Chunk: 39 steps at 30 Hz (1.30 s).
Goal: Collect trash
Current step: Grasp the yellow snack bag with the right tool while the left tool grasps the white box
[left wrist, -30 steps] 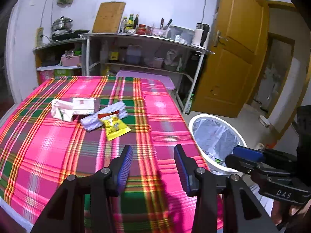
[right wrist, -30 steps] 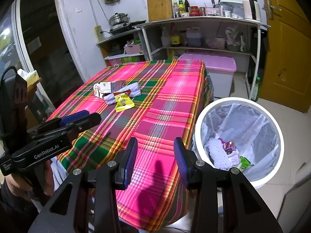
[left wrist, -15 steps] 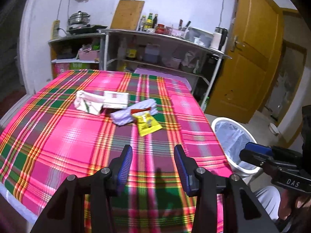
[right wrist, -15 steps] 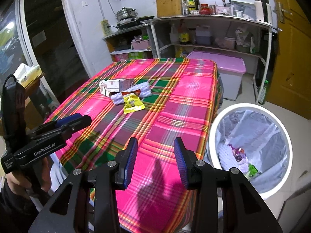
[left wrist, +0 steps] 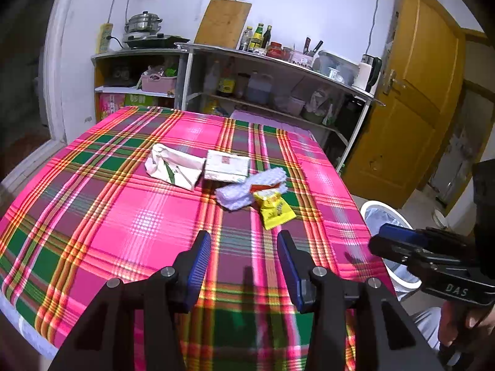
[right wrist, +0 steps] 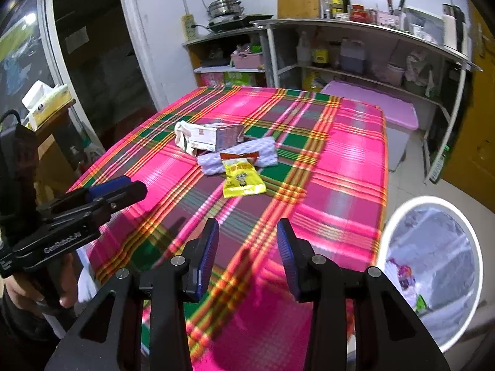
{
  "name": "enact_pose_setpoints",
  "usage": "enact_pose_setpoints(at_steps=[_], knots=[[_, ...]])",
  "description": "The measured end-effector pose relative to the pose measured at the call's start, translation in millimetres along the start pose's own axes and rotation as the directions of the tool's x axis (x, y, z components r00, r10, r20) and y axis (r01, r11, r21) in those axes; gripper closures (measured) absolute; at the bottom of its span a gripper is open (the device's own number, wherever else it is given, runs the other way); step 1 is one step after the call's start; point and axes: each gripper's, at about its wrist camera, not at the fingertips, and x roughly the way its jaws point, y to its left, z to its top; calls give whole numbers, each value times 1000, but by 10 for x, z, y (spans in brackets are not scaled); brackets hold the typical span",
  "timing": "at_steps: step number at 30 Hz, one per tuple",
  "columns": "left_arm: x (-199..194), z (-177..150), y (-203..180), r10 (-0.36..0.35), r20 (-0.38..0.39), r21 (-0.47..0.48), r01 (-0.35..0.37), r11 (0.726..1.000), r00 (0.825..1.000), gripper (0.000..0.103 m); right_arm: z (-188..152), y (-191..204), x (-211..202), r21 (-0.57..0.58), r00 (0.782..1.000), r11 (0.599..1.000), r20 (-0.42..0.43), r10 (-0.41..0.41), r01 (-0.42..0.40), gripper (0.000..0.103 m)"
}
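Trash lies mid-table on the pink plaid cloth (left wrist: pixel 123 210): a yellow snack packet (left wrist: pixel 273 211) (right wrist: pixel 243 179), a pale lilac wrapper (left wrist: pixel 247 190) (right wrist: pixel 244 154), a white carton (left wrist: pixel 227 170) (right wrist: pixel 216 136) and a crumpled white bag (left wrist: pixel 174 167) (right wrist: pixel 182 134). My left gripper (left wrist: pixel 244 256) is open and empty, above the table's near part, short of the trash. My right gripper (right wrist: pixel 247 247) is open and empty over the near right edge. A white bin (right wrist: pixel 476 247) (left wrist: pixel 369 208) with a plastic liner stands on the floor to the right, with trash inside.
Metal shelves (left wrist: pixel 278 61) with bottles, pots and containers stand behind the table. A lilac storage box (right wrist: pixel 371 105) sits beyond the far edge. A yellow wooden door (left wrist: pixel 417 92) is at the right. A side stand with a tissue box (right wrist: pixel 43 102) is at the left.
Both grippers have swung left, away from the bin and toward the trash on the table. The trash sits nearer and more central in both views. Both stay open.
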Motion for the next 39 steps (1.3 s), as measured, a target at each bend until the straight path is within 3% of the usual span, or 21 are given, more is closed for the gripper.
enact_pose_setpoints(at_steps=[2, 17, 29, 35, 39], knots=[[15, 37, 71, 0, 5, -7, 0, 1000, 1000, 59, 58, 19, 115, -7, 1000, 1000, -12, 7, -7, 51], [148, 105, 459, 10, 6, -71, -10, 997, 1000, 59, 374, 29, 949, -46, 994, 999, -110, -4, -1, 47], [265, 286, 490, -15, 18, -51, 16, 999, 1000, 50, 459, -4, 1229, -44, 991, 999, -136, -11, 5, 46], [386, 367, 457, -23, 1, -43, 23, 999, 1000, 50, 451, -58, 1192, -8, 992, 1000, -120, 26, -27, 56], [457, 412, 402, -25, -4, -27, 25, 999, 1000, 50, 399, -101, 1111, 16, 993, 999, -111, 42, -41, 57]])
